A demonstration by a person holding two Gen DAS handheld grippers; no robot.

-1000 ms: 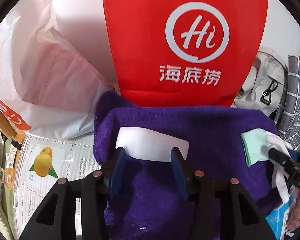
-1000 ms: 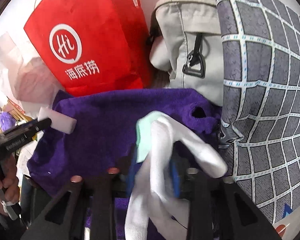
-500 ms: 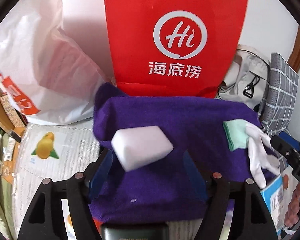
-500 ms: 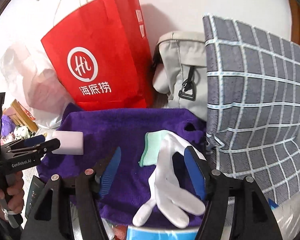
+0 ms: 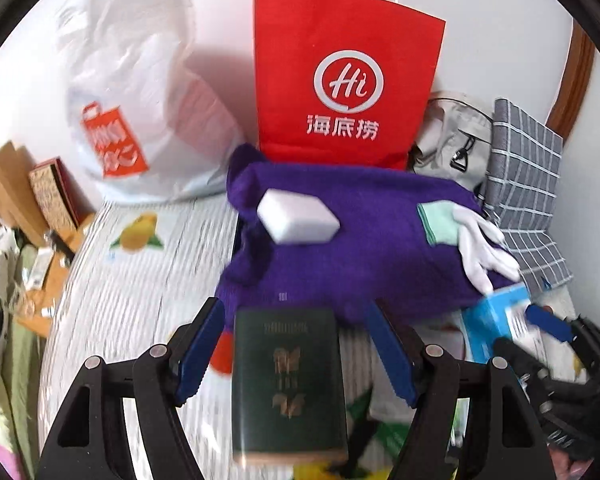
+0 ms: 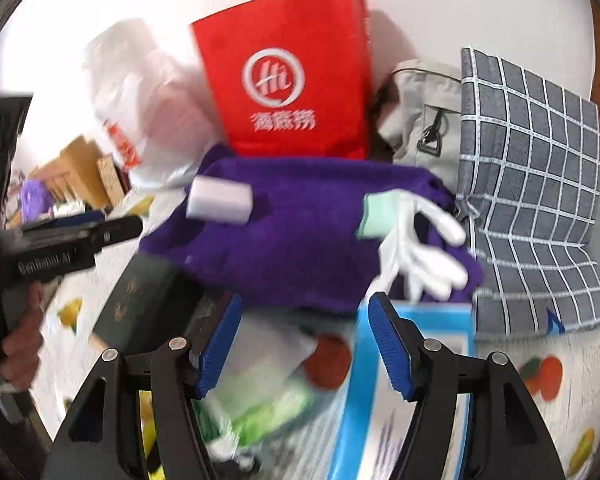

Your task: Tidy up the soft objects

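Now both tools stand with jaws apart and empty, having just opened: the left gripper [image 5: 296, 350] frames a dark green booklet [image 5: 288, 384], the right gripper [image 6: 304, 344] a blue-edged box [image 6: 412, 380]. Both have drawn back. Released, the white foam block [image 5: 298, 222] lies near the left edge of the purple towel [image 5: 364, 248], the white glove with mint cuff [image 5: 472, 240] at its right edge; placement appears complete. Motion blur obscures the near clutter, and the towel hides whatever supports it.

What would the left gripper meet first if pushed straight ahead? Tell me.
Probably the green book: it lies right between the open left gripper fingers, nearest in line. Beyond it is the purple towel. Depth is unclear through the blur.
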